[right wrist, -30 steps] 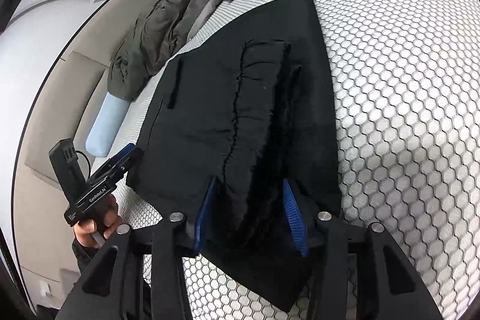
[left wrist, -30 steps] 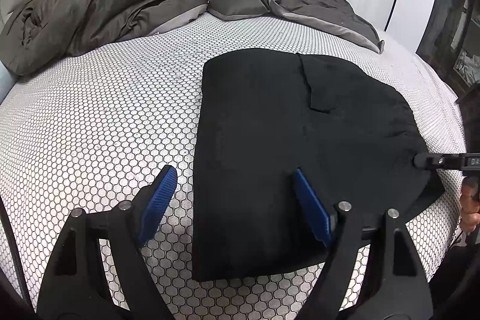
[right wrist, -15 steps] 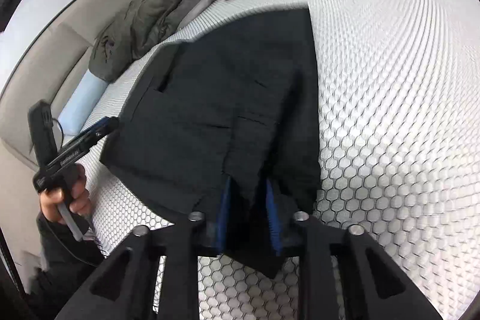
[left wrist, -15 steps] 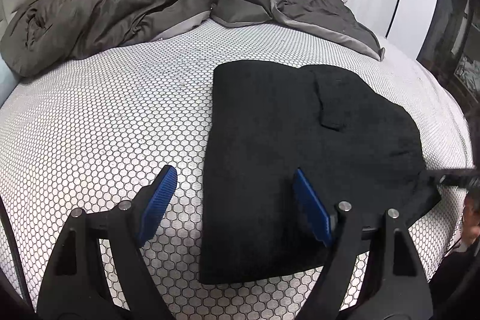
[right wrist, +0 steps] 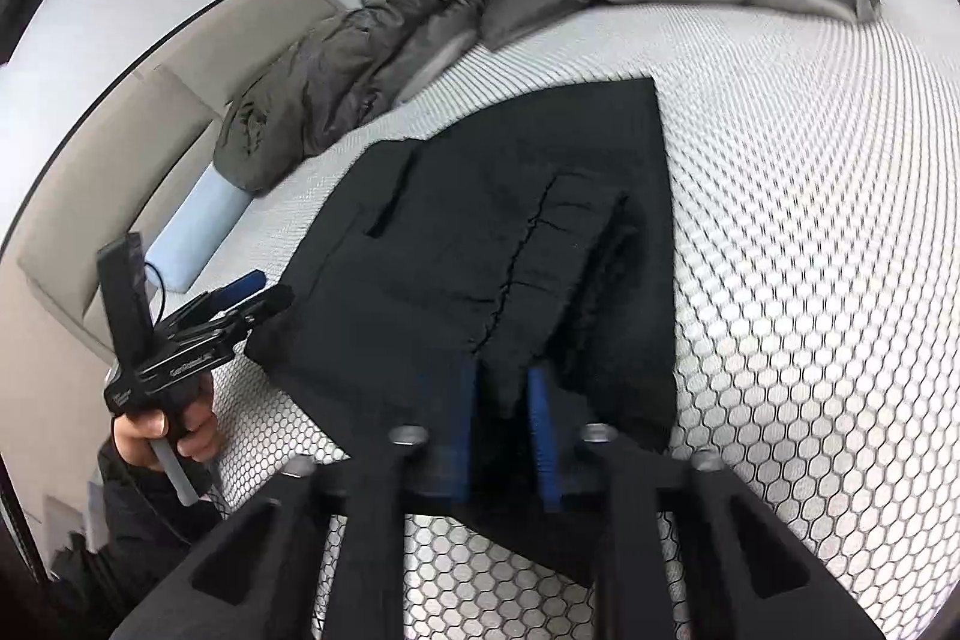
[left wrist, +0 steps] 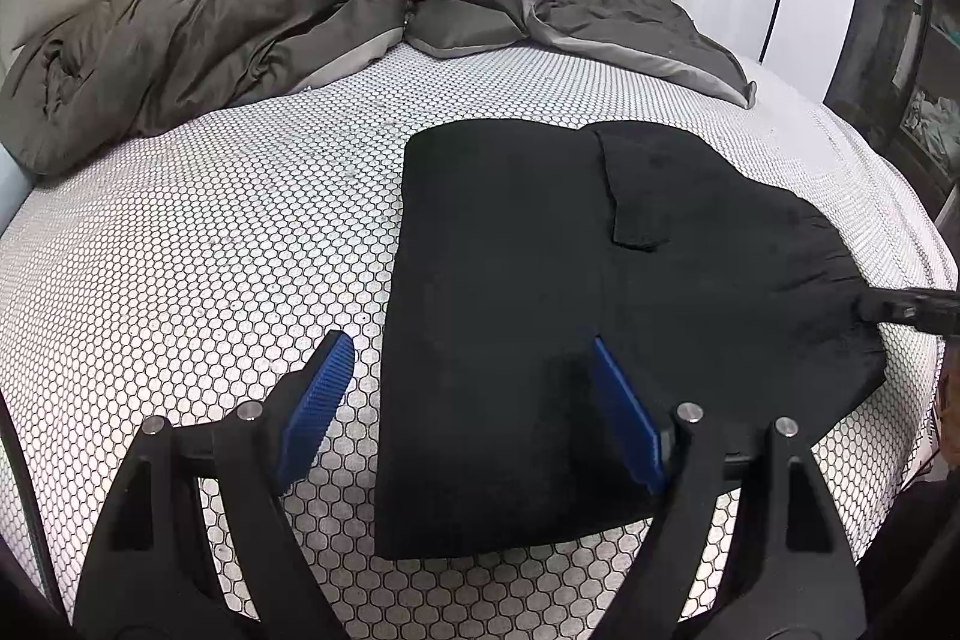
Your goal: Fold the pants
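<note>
I am pinching the pants (right wrist: 480, 244), lying mid-frame on the bed (right wrist: 810, 280), with my right gripper (right wrist: 504, 436), jaws just closing, probably gripping cloth; my left gripper (left wrist: 468, 418) is hovering wide. Next I should lift and fold.

Our right gripper (right wrist: 504, 424) has just been closing its jaws and now pinches a raised fold at the near edge of the black pants (right wrist: 480, 244). We have lifted that edge a little, so the cloth bunches between the blue pads (right wrist: 543, 436).
</note>
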{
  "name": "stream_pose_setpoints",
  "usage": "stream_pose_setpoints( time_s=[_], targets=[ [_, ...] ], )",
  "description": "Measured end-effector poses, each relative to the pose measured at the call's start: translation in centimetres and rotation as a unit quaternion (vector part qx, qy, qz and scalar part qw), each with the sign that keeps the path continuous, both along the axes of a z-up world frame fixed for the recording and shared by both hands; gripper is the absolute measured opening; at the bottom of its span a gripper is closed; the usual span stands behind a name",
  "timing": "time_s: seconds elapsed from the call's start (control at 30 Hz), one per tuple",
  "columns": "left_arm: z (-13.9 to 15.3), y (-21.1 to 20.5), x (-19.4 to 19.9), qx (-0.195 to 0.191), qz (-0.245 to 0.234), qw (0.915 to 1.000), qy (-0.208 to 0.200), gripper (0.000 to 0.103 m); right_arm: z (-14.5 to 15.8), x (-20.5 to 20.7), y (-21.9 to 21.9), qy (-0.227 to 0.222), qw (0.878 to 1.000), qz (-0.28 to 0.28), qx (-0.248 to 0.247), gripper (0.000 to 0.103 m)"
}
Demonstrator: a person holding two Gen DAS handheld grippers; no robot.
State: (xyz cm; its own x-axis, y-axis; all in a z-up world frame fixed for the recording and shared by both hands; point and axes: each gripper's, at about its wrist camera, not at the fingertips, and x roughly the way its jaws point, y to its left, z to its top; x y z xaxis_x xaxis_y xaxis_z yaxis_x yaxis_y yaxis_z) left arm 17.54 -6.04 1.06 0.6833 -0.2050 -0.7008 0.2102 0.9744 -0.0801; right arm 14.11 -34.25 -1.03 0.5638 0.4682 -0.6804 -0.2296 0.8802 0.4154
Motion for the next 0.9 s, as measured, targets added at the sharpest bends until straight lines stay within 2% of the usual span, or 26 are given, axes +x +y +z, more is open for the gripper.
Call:
stream_pose_setpoints(
  time_s=[0.13,0.2,0.27,0.33,0.4,0.47,0.53,0.63,0.7,0.73,0.77,0.8,0.83,0.9],
  targets=[
    [0.0,0.0,0.2,-0.001,0.002,1.0,0.001,0.078,2.2,-2.0,0.8,-0.035,0.999,0.026,-0.002,0.01],
    [-0.1,0.0,0.2,0.002,0.0,1.0,0.002,0.078,1.4,-2.1,0.4,-0.021,0.999,0.024,-0.016,0.01],
    [-0.3,-0.3,0.3,0.007,-0.004,1.0,0.005,0.078,-0.9,-1.0,0.4,0.023,0.997,0.007,-0.07,0.011],
    [-0.4,-0.6,0.3,0.009,-0.007,0.9999,0.006,0.078,-1.7,-0.4,0.0,0.047,0.997,-0.002,-0.064,0.016],
    [-0.4,-0.7,0.3,0.011,-0.011,0.9999,0.004,0.078,-1.2,-0.4,-0.4,0.044,0.998,-0.001,-0.04,0.02],
    [-0.5,-0.6,0.3,0.013,-0.013,0.9998,0.004,0.078,-0.5,-0.6,-0.9,0.03,1.0,0.003,-0.009,0.043],
    [-0.6,-0.6,0.3,0.012,-0.011,0.9998,0.006,0.078,-0.8,-0.5,-1.2,0.035,0.999,0.008,0.013,0.046],
    [-0.6,-0.5,0.2,0.011,-0.011,0.9999,0.007,0.078,-2.7,1.0,-1.1,0.071,0.997,0.001,0.029,0.046],
    [-0.5,-0.4,0.2,0.01,-0.013,0.9998,0.006,0.078,-3.6,1.8,-1.2,0.079,0.996,-0.006,0.051,0.046],
    [-0.5,-0.3,0.1,0.01,-0.014,0.9998,0.006,0.078,-3.5,2.0,-1.2,0.072,0.995,-0.009,0.062,0.042],
    [-0.5,-0.3,0.1,0.01,-0.013,0.9998,0.006,0.078,-3.1,1.9,-1.2,0.058,0.996,-0.008,0.071,0.026],
    [-0.4,-0.2,0.1,0.01,-0.013,0.9999,0.005,0.078,-2.5,1.7,-1.0,0.044,0.996,-0.002,0.073,0.021],
    [-0.3,-0.1,0.0,0.008,-0.011,0.9999,0.004,0.078,-1.5,1.2,-0.7,0.021,0.997,0.003,0.067,0.017],
    [-0.2,0.3,0.0,0.005,-0.009,0.9999,0.003,0.078,0.4,-0.1,-0.1,-0.029,0.998,0.009,0.052,0.016]
  ],
)
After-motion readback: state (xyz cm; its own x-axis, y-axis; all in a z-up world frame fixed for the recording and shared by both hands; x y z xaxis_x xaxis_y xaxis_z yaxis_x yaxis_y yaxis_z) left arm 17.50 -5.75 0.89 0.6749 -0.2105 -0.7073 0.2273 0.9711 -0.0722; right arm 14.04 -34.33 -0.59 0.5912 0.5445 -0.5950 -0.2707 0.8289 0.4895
